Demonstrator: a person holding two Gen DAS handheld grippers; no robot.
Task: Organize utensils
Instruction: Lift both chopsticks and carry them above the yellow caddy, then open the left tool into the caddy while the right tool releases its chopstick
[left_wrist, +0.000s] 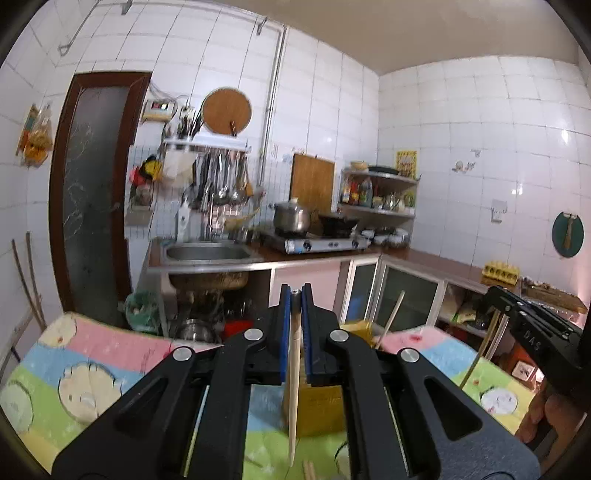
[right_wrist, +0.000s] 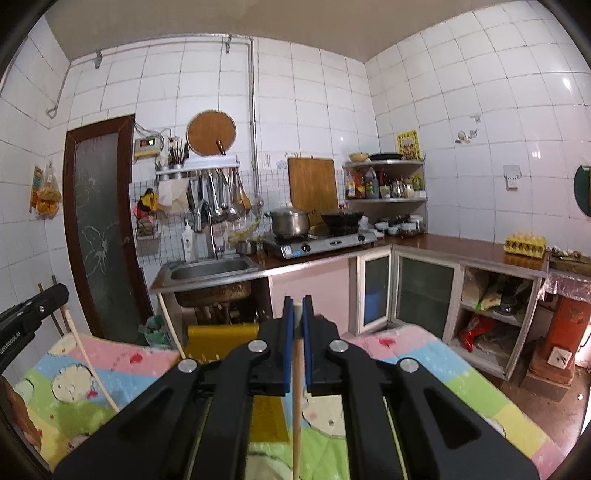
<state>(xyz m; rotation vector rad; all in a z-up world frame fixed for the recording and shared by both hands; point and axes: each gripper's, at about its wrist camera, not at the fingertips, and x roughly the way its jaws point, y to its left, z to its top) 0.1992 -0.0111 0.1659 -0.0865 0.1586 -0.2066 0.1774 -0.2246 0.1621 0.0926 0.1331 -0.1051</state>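
1. The left gripper (left_wrist: 295, 295) was closed on a pale wooden chopstick (left_wrist: 293, 387), clamped near its top end so that the shaft hung down below the jaws, over the bench (left_wrist: 92, 354) with its pastel cartoon cloth.
2. The right gripper (right_wrist: 296, 306) was likewise closed on a second chopstick (right_wrist: 296, 406), held by the upper end, shaft hanging down (a grip that leaves the lower tip free for insertion).
3. A yellow holder (left_wrist: 317, 410) stood on the bench toward its far edge, directly behind the left chopstick; another stick (left_wrist: 391, 317) already leaned out of it.
4. Judgement: both chopsticks were held near-vertical because the holder opens upward.
5. Loose sticks (left_wrist: 308, 469) lay at the near edge of the bench, probably awaiting the same treatment.
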